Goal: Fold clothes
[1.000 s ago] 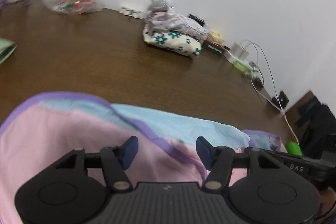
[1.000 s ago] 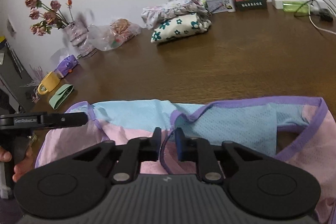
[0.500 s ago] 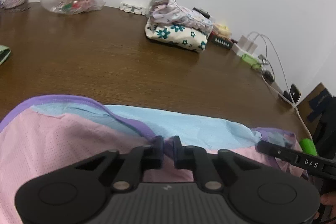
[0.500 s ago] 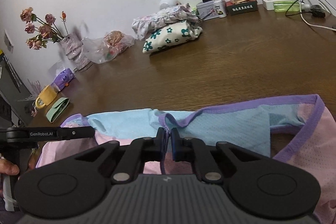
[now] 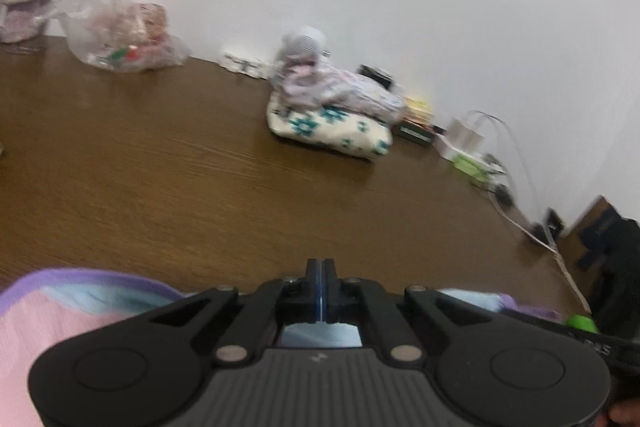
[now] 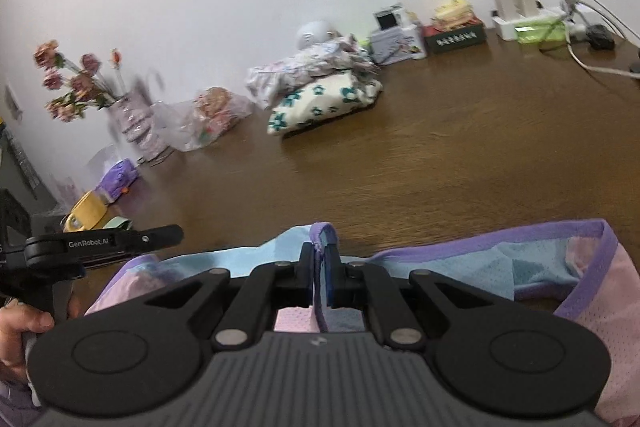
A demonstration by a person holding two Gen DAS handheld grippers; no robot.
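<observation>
In the left wrist view, the left gripper point(image 5: 320, 277) sits low centre with jaws pressed flat together; whether cloth is pinched there I cannot tell, blurry. The pink mesh garment point(image 5: 60, 311), purple-trimmed with light blue panels, lies at the near edge of the brown table point(image 5: 180, 187), under and beside the gripper body. Further back, a folded pile of clothes point(image 5: 332, 111) rests near the white wall, a plastic bag point(image 5: 120, 35) left of it, chargers and cables point(image 5: 472, 143) to the right. In the right wrist view, the right gripper point(image 6: 320, 267) is clamped on the garment's purple hem point(image 6: 322, 233), fabric sticking up between the pads. Garment spreads to both sides on the table. At left a hand point(image 6: 24, 323) holds the left gripper's handle. Flower vase point(image 6: 132, 123) stands far left.
</observation>
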